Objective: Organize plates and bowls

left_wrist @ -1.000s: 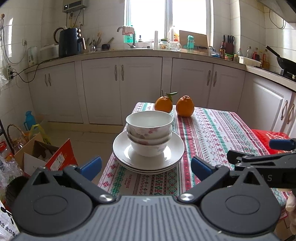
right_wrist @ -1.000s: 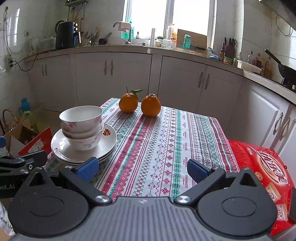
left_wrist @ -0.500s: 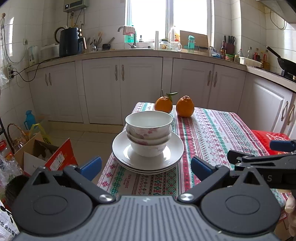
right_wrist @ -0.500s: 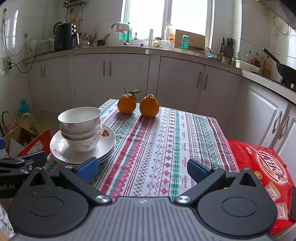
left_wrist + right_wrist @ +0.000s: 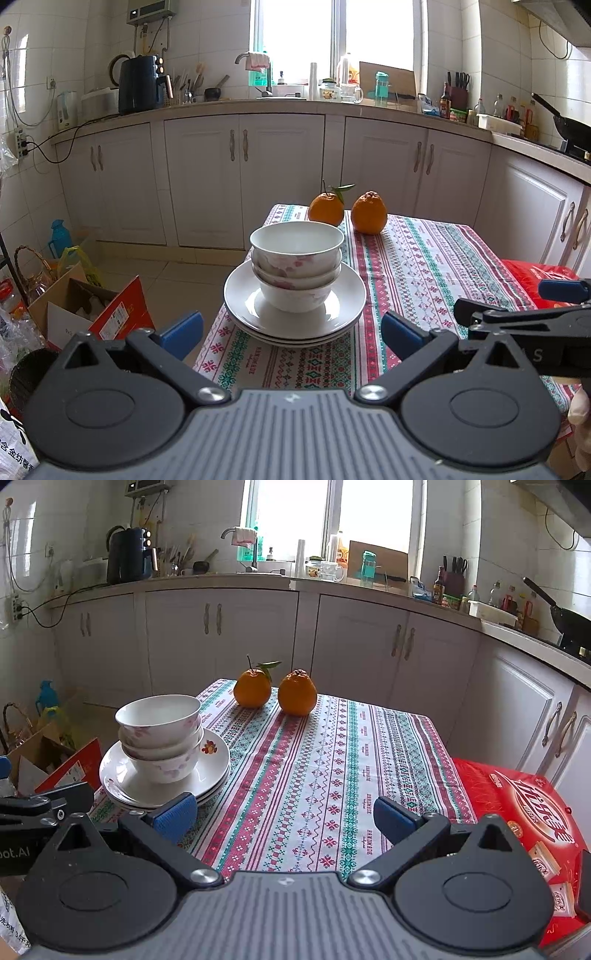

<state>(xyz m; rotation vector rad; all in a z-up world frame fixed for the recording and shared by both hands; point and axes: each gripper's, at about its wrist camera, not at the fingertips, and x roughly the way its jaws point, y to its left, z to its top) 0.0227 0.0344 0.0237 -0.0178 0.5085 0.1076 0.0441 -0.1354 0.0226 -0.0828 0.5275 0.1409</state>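
White pink-flowered bowls (image 5: 296, 266) nested three deep on stacked plates (image 5: 343, 314); both hand-held grippers (image 5: 291, 328) (image 5: 282, 818) spread wide, empty.

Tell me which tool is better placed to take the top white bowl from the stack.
Probably the left tool: the top white floral bowl sits straight ahead between its open blue fingers. For the right tool, also open, the bowl lies off to its left side.
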